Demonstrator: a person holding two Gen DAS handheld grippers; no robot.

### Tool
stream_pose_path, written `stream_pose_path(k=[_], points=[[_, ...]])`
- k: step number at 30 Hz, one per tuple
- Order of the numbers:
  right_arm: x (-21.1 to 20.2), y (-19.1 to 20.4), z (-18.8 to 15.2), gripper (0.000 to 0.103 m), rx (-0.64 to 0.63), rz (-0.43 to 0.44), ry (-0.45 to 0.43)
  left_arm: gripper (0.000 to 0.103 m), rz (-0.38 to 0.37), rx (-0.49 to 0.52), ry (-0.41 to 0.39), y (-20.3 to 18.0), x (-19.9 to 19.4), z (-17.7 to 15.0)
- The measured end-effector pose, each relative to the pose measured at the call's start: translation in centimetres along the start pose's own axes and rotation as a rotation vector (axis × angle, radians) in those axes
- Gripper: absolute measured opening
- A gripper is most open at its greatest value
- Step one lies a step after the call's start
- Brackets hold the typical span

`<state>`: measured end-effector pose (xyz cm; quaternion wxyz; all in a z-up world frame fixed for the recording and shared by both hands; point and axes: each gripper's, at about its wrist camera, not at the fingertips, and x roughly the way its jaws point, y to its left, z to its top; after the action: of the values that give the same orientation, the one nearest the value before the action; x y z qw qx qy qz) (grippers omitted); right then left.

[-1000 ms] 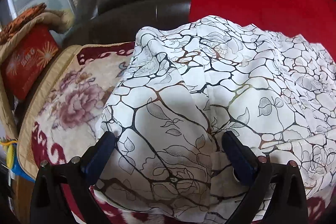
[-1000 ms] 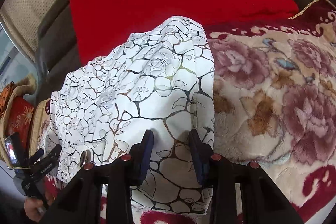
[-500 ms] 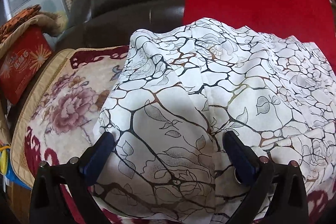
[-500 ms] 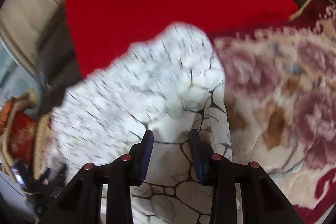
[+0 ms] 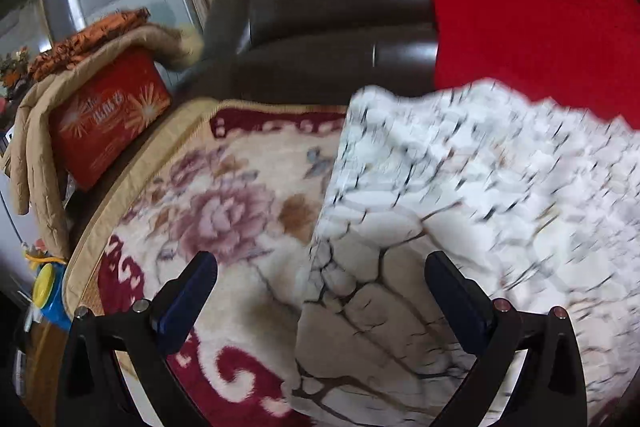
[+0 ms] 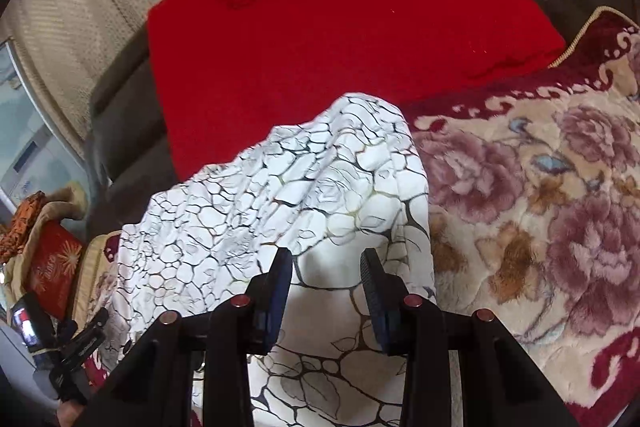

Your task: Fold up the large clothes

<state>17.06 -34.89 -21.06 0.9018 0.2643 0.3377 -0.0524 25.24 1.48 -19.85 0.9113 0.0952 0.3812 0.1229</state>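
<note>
Patterned garment (image 6: pixel 288 195) lying on the floral blanket (image 6: pixel 540 207), with the red cloth (image 6: pixel 340 19) behind it against the sofa back (image 5: pixel 340 27), the gift box (image 5: pixel 108 115) beyond the blanket's left edge, and blanket exposed to the garment's right.

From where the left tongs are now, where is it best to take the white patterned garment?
Probably the white patterned garment at its near left edge, approached from the left over the floral blanket: that border runs free between the open left tongs.
</note>
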Motion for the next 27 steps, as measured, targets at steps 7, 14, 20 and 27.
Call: stream_pose_path(k=[7, 14, 20, 27], points=[[3.2, -0.9, -0.3, 0.039, 0.033, -0.039, 0.145, 0.103, 0.021, 0.081, 0.012, -1.1, 0.4, -0.4], [1.3, -0.9, 0.1, 0.040, 0.042, 0.005, 0.071, 0.103, -0.079, 0.017, -0.102, -0.4, -1.9, 0.6], [0.2, 1.2, -0.2, 0.040, -0.033, 0.087, 0.034, 0.103, -0.191, 0.113, -0.098, -3.2, -2.5, 0.3], [3.1, 2.3, -1.2, 0.041, -0.070, 0.010, 0.149, 0.103, -0.219, 0.129, 0.026, -4.5, -0.5, 0.1]])
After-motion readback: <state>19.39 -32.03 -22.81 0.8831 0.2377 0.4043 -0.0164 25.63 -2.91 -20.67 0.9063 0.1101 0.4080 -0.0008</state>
